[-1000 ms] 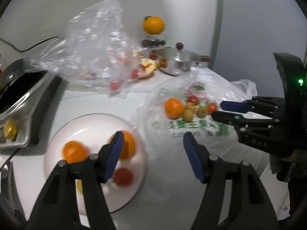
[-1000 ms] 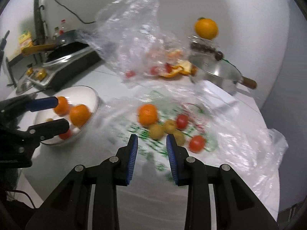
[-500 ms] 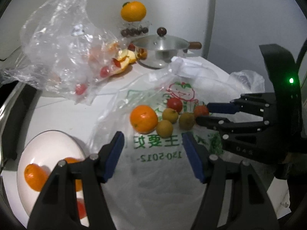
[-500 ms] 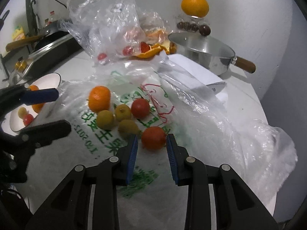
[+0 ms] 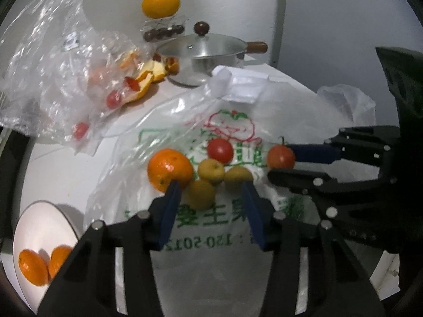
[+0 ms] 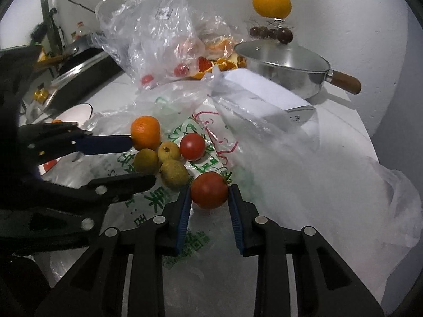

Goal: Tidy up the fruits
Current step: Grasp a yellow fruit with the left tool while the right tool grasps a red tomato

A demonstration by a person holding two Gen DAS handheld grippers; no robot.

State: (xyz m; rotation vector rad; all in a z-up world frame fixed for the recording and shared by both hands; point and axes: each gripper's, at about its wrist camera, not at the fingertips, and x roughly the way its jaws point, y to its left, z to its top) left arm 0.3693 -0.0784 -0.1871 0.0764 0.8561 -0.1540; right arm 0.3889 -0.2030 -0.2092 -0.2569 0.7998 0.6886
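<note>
- While the right gripper [image 6: 208, 198] is bracketing the nearest tomato [image 6: 209, 190] on the printed plastic bag [image 6: 264, 158], its blue fingers [image 6: 184, 211] are sitting on either side of the fruit, apart, the pads at or almost at the skin; I cannot tell whether they are pressing yet.
- That tomato is looking smooth, glossy and taut, with a small green calyx on top, so I judge it light, a little slippery and easily bruised; taking it across its widest girth with gentle pressure is looking best.
- The left gripper [image 5: 211, 198] is hanging with its fingers wide apart and holding nothing, the tips reaching over the yellowish small fruits [image 5: 201, 194], with the mandarin [image 5: 169, 169] just beside one tip.
- The mandarin's rind is looking dimpled and matte, so it is probably giving more grip and more tolerance than the tomato; the three small yellow-brown fruits are round, dull-skinned and touching one another, likely rolling if nudged.
- A second tomato [image 6: 192, 146] is lying just behind them on the bag.
- The bag under everything is thin, crinkled and slick, so fruit may be sliding or the film lifting with a low grasp.
- The white plate [image 5: 34, 224], smooth and hard, is sitting on the worktop [image 5: 60, 163] to the left, already carrying two mandarins.
</note>
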